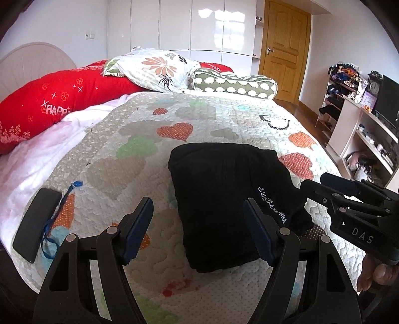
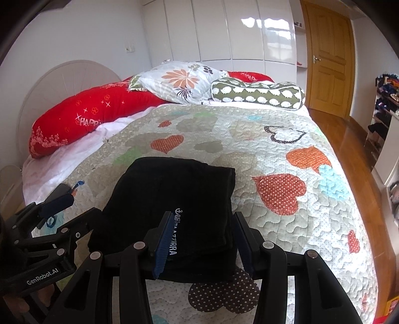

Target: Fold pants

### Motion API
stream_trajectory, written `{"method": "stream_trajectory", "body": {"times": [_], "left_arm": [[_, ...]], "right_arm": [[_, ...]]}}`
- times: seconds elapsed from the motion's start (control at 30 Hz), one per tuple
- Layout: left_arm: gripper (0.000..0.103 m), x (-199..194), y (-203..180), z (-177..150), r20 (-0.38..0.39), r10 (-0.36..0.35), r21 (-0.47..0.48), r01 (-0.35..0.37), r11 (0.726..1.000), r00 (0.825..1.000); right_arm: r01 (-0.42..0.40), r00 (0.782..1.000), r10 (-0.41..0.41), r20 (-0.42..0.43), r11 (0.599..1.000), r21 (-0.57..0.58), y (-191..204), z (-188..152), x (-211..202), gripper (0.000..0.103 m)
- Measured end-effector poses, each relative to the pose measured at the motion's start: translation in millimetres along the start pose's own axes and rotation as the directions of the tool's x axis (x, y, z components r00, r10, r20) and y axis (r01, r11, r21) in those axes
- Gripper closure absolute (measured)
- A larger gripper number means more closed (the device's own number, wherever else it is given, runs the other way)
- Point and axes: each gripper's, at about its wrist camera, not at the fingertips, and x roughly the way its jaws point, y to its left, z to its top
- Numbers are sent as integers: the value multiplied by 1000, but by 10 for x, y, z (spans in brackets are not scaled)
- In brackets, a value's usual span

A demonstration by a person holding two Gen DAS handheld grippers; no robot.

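Black folded pants (image 1: 224, 204) lying on the quilt (image 1: 129, 149), just ahead of both tongs. Left gripper (image 1: 199, 231) spread wide, empty; right gripper (image 2: 203, 243) part-open, clamping nothing. White lettering on pants partly legible; "GenRobot.AI" and "DAS" printed on tongs.

Bright daylight, window glare on the glossy wardrobe doors (image 1: 207, 22), sharp focus, strong fisheye bending, dark vignetted corners.

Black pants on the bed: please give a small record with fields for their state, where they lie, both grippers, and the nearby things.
pants: black pants, folded into a compact stack
place: heart-patterned quilt
left gripper: open, holds nothing
right gripper: open, above the pants' near edge
nearby: black phone with blue strap, left of the pants
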Motion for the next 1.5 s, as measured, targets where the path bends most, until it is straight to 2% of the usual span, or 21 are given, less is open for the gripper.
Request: {"method": "stream_trajectory", "body": {"times": [0.93,1.5], "left_arm": [[28,104,-12,24,0,40,9,-40,999,999],[28,77,-3,25,-2,31,-1,-31,1000,1000]], "right_arm": [[-1,1000,1,-4,1000,1,2,44,79,56],[1,1000,-1,-12,1000,-4,4,29,93,56]]}}
